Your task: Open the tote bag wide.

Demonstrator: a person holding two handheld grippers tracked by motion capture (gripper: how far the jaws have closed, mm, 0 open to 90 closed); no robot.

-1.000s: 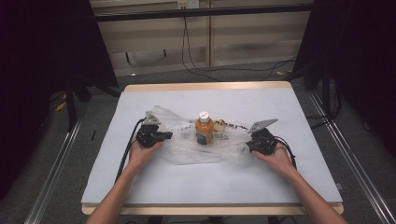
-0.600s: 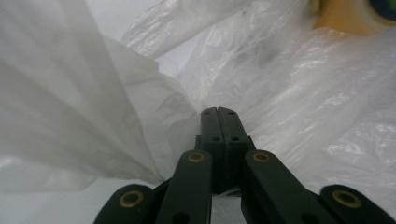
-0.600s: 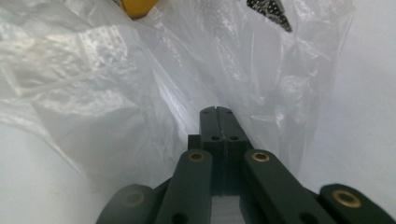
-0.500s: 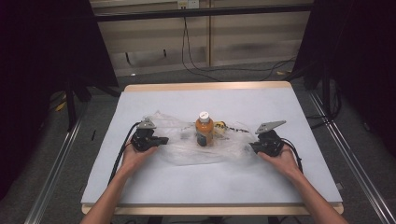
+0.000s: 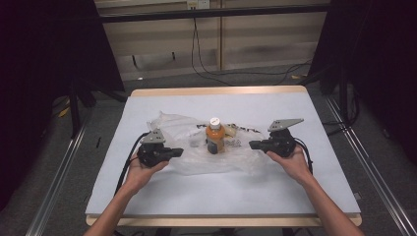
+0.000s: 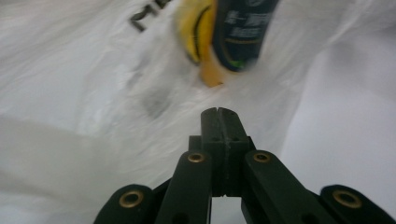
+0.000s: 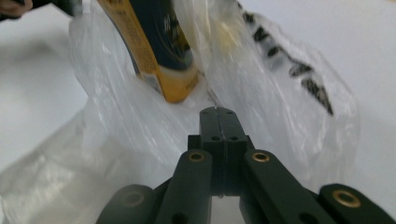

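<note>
High view: a clear plastic bag lies mid-desk with an orange bottle upright in it; the left tool and right tool flank it at opposite edges. Left gripper view — jaws pressed together over bag film. Right gripper view — jaws together likewise. The step looks like spreading the bag; next needs a firm pinch on each edge.
</note>
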